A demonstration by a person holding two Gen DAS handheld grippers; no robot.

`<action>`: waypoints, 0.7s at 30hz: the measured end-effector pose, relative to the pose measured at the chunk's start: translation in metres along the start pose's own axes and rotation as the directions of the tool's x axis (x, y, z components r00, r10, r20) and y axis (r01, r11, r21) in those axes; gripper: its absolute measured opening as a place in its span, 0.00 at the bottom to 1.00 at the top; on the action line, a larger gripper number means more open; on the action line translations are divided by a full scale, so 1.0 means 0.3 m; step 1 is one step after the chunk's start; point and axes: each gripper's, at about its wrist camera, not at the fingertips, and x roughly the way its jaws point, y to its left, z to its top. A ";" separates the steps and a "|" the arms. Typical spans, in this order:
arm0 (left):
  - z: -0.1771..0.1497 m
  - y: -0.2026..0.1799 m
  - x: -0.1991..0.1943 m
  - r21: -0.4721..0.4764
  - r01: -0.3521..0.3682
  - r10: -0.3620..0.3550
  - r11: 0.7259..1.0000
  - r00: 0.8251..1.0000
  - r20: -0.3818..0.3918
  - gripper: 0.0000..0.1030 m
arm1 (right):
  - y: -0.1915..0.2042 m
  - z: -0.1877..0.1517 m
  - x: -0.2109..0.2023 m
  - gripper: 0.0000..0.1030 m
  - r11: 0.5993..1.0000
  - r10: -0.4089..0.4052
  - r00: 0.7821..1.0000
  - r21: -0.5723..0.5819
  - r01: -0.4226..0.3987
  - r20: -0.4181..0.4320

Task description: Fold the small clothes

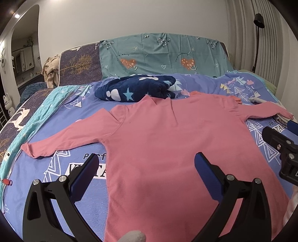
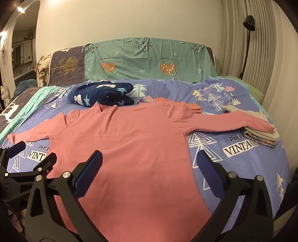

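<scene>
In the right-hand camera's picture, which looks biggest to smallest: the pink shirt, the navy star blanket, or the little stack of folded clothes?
1. Pink shirt, by far.
2. Navy star blanket.
3. Stack of folded clothes.
The blanket lies farther back, so it may really be larger than it looks.

A: Ceiling light [image 2: 20, 9] is glowing far left; right wrist view is looking warmer, yellowish.
B: Yep, soft even light, faint shadows. Fisheye is bending edges, corners going black. Pics staying sharp, no glare.

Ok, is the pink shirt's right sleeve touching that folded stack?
Touching. The right wrist view shows the pink shirt's sleeve cuff lying across the top of the folded stack.
</scene>
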 end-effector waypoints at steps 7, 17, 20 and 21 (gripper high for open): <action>-0.004 0.040 0.007 -0.024 -0.001 0.001 1.000 1.000 -0.004 0.99 | 0.043 0.004 -0.002 0.98 1.000 0.008 1.000 -0.029 -0.008 0.002; -0.015 0.134 0.022 -0.074 -0.008 0.007 0.997 1.000 -0.012 0.99 | 0.111 0.006 0.005 0.98 0.997 0.021 1.000 -0.069 -0.022 -0.004; -0.024 0.173 0.028 -0.085 0.002 -0.004 0.996 1.000 -0.027 0.99 | 0.135 0.008 0.009 0.98 0.996 0.026 1.000 -0.087 -0.026 -0.007; -0.027 0.189 0.028 -0.093 0.004 -0.006 0.996 1.000 -0.026 0.99 | 0.144 0.009 0.011 0.98 0.996 0.028 1.000 -0.090 -0.028 -0.008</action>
